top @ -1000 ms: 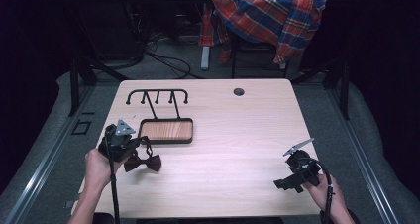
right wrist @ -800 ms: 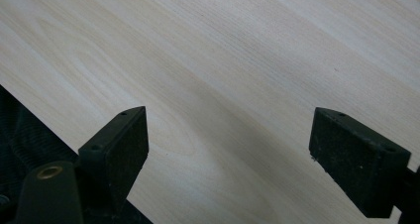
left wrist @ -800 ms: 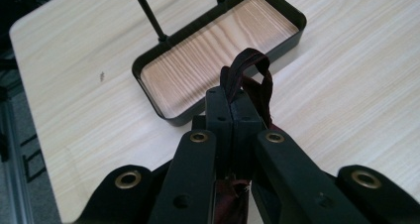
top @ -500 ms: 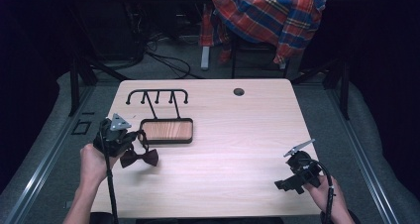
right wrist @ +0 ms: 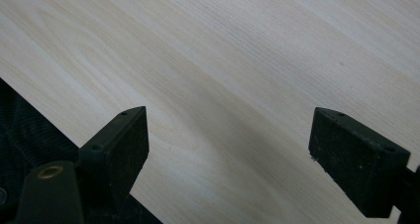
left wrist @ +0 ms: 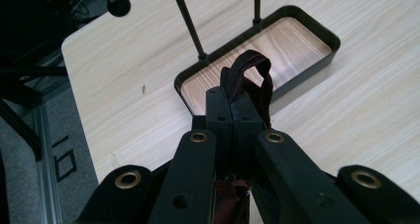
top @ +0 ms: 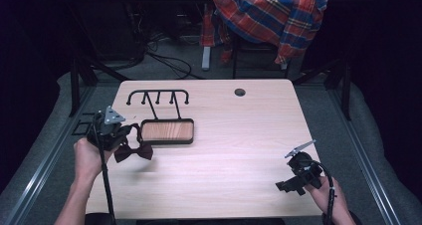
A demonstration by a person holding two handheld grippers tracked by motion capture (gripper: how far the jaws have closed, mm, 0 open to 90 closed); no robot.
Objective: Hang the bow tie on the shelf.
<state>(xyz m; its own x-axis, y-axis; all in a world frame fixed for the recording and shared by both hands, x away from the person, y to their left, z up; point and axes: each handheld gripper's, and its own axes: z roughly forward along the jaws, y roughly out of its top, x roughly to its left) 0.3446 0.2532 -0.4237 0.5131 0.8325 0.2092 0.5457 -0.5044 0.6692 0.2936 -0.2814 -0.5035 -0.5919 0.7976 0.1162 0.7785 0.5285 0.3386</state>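
A dark red bow tie (top: 133, 152) hangs by its strap (left wrist: 247, 68) from my left gripper (top: 127, 132), which is shut on the strap near the table's left edge. In the left gripper view the closed jaws (left wrist: 232, 102) hold the strap loop just before the near corner of a black tray with a wooden floor (left wrist: 317, 28). The tray (top: 166, 142) carries a black rack of hooks (top: 158, 93), lying behind it in the high view. My right gripper (top: 286, 185) is open over bare tabletop by the front right edge, with nothing between its jaws (right wrist: 228, 149).
A small round hole (top: 240, 92) sits in the table's back edge. A plaid shirt (top: 268, 16) is draped over furniture behind the table. Cables lie on the floor at the back left.
My left gripper has shifted a little left and away from the person, carrying the bow tie with it. The right gripper has hardly moved.
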